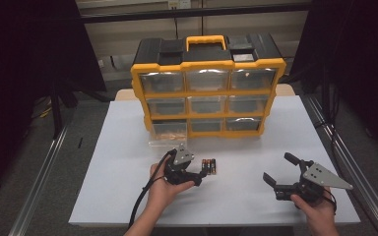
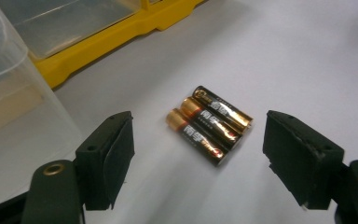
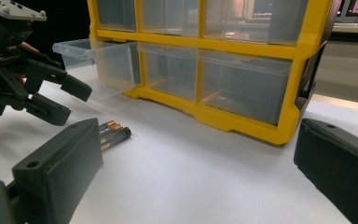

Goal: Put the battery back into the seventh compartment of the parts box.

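Batteries [image 2: 209, 123], three of them, lie side by side on the white table [image 1: 128, 147], just in front of the pulled-out clear drawer [image 1: 166, 133] of the yellow organizer [image 1: 207, 92]. Left gripper [image 1: 200, 175] has its jaws open either side of them, not touching. They look light, hard and slick, and likely to roll, so I'd pinch across the bodies mid-length. Right gripper [image 1: 277, 173] sits wide open, empty, well off to the right.
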Motion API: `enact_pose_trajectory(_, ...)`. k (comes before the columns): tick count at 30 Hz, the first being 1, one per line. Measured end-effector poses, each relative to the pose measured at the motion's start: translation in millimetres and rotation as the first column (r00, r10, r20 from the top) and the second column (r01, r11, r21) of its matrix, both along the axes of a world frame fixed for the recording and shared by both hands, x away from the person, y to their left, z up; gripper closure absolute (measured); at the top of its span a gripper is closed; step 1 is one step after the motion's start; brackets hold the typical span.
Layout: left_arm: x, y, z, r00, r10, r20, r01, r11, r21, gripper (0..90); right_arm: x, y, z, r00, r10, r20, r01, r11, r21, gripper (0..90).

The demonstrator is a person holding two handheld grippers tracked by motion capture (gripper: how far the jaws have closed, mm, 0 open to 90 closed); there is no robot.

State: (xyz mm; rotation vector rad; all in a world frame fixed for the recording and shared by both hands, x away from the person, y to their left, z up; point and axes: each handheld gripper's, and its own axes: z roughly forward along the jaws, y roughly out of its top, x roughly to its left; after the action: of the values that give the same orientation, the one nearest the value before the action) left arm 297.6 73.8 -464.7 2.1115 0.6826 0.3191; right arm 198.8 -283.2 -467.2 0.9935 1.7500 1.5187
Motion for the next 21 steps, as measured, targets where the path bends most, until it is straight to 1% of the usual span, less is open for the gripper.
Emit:
enact_pose_trajectory(1, -0.5, -0.6, 0.9, 0.9999, 0.011, -0.005, -0.011, 0.9997, 0.021, 26.5, 0.0, 0.0, 0.0, 1.0, 0.0, 0.0, 0.0, 1.0, 0.0, 0.8)
enact_pose_trajectory(2, 1.5, -0.6, 0.7, 1.0, 0.002, -0.003, -0.002, 0.9997, 0.026, 27.7, -0.1, 0.0, 0.0, 1.0, -0.001, -0.001, 0.001, 1.0, 0.001, 0.8)
enact_pose_trajectory(3, 1.3, -1.8, 1.1, 0.9997, 0.018, -0.018, -0.017, 0.9992, 0.036, 28.4, -0.1, 0.0, 0.0, 1.0, 0.001, -0.002, 0.0, 1.0, 0.002, 0.8)
enact_pose_trajectory(4, 1.7, -3.2, 0.0, 0.9994, 0.021, -0.026, -0.02, 0.9995, 0.024, 30.6, 0.0, 0.0, 0.0, 1.0, 0.0, 0.0, 0.0, 1.0, 0.001, 0.8)
enact_pose_trajectory(5, 2.1, -4.1, 0.2, 0.9988, 0.029, -0.04, -0.027, 0.9989, 0.037, 32.8, 0.0, 0.0, 0.0, 1.0, 0.0, 0.0, 0.0, 1.0, 0.0, 0.8)
enact_pose_trajectory(6, 3.0, -4.9, -0.5, 0.9986, 0.035, -0.041, -0.033, 0.9987, 0.039, 34.5, 0.1, -0.1, 0.0, 1.0, 0.003, 0.002, -0.003, 1.0, 0.0, 0.8)
enact_pose_trajectory(7, 3.6, -5.2, -0.1, 0.9981, 0.039, -0.047, -0.037, 0.9978, 0.055, 35.5, 0.1, -0.1, 0.1, 1.0, 0.003, 0.002, -0.003, 1.0, 0.001, 0.8)
enact_pose_trajectory(8, 5.3, -5.8, -0.7, 0.9981, 0.045, -0.043, -0.042, 0.9972, 0.062, 36.8, 0.1, -0.1, 0.1, 1.0, 0.003, 0.003, -0.003, 1.0, 0.0, 0.8)
enact_pose_trajectory(10, 6.3, -8.1, -2.0, 0.996, 0.057, -0.068, -0.054, 0.9975, 0.046, 39.1, 0.1, -0.3, 0.1, 1.0, 0.002, 0.001, -0.002, 1.0, 0.001, 0.9)
enact_pose_trajectory(11, 7.1, -8.7, -2.2, 0.996, 0.061, -0.065, -0.057, 0.9967, 0.057, 39.9, 0.1, -0.5, 0.1, 1.0, 0.003, 0.001, -0.003, 1.0, 0.0, 0.8)
enact_pose_trajectory(14, 8.5, -12.6, -3.1, 0.9947, 0.068, -0.077, -0.063, 0.9961, 0.061, 42.0, 0.1, -0.5, 0.2, 1.0, 0.004, 0.0, -0.004, 1.0, 0.0, 0.8)
enact_pose_trajectory(15, 9.4, -13.1, -3.4, 0.9947, 0.069, -0.077, -0.063, 0.9954, 0.072, 42.8, 0.1, -0.4, 0.2, 1.0, 0.004, 0.0, -0.004, 1.0, 0.001, 0.9)
enact_pose_trajectory(16, 10.4, -14.0, -4.4, 0.9944, 0.068, -0.08, -0.063, 0.9957, 0.068, 43.5, 0.1, -0.5, 0.2, 1.0, 0.005, 0.0, -0.005, 1.0, 0.001, 0.8)
enact_pose_trajectory(17, 11.1, -14.5, -4.6, 0.9935, 0.073, -0.087, -0.066, 0.9948, 0.077, 44.3, 0.3, -0.5, 0.2, 1.0, 0.008, 0.003, -0.008, 1.0, 0.001, 0.8)
enact_pose_trajectory(18, 12.4, -15.5, -6.4, 0.9931, 0.074, -0.091, -0.069, 0.9957, 0.062, 45.0, 0.3, -0.4, 0.1, 1.0, 0.007, 0.005, -0.007, 1.0, 0.003, 0.8)
enact_pose_trajectory(19, 12.7, -15.9, -6.9, 0.9927, 0.075, -0.095, -0.069, 0.9956, 0.064, 45.8, 0.1, -0.6, 0.4, 1.0, 0.006, 0.006, -0.006, 1.0, 0.0, 0.8)
enact_pose_trajectory(20, 12.6, -16.7, -6.4, 0.992, 0.08, -0.097, -0.073, 0.994, 0.081, 47.2, 0.1, -0.6, 0.4, 1.0, 0.004, 0.006, -0.004, 1.0, 0.0, 0.8)
enact_pose_trajectory(21, 12.9, -16.9, -6.8, 0.9913, 0.076, -0.108, -0.067, 0.994, 0.086, 48.6, 0.1, -0.7, 0.4, 1.0, 0.003, 0.008, -0.003, 1.0, 0.0, 0.8)
